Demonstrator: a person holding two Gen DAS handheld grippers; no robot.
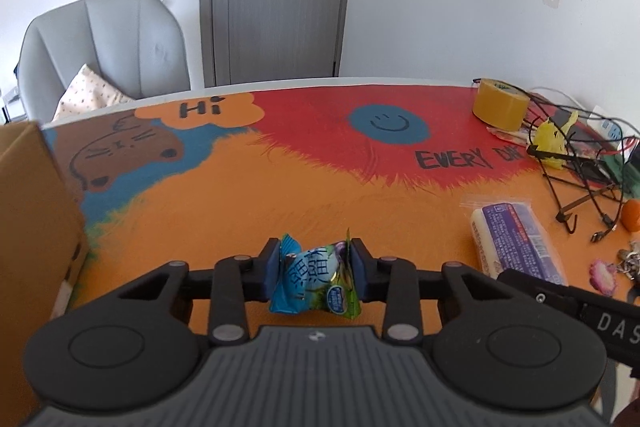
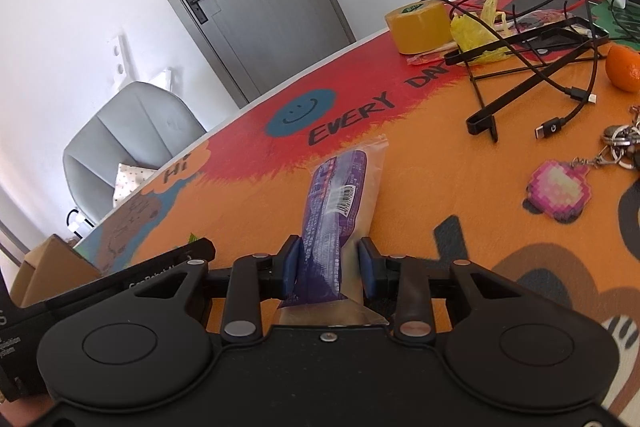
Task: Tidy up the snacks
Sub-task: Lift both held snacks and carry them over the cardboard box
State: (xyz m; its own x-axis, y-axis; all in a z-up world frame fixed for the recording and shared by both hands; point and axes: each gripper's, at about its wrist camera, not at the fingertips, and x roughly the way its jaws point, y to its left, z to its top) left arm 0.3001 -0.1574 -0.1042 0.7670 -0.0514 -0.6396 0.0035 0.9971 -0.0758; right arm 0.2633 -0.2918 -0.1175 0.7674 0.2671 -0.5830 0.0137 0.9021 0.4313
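On our far left a cardboard box (image 1: pixel 36 211) stands at the edge of the tabletop (image 1: pixel 248 195), which is covered in a bright orange, red and blue cartoon print. Just right of the box, our left gripper (image 1: pixel 316 269) has its jaws clenched on a small blue and green snack packet (image 1: pixel 314 277), the blue pads (image 1: pixel 271 265) pressing its crumpled sides; whether the packet touches the orange surface below we cannot tell. Further right lies a long purple snack bar (image 2: pixel 340 199) in a clear wrapper, stretching away from us across the orange print. Our right gripper (image 2: pixel 330 267) is grasping its near end, with the left pad against the purple wrapper and the right pad at the clear edge. Beyond it to the right sit a roll of yellow tape (image 2: pixel 420 25), a yellow plastic bag (image 2: pixel 474 31), tangled black cables (image 2: pixel 560 83), a pink pixel keychain (image 2: pixel 560 191) (keys trail off the edge of the view) and an orange fruit (image 2: pixel 624 67)
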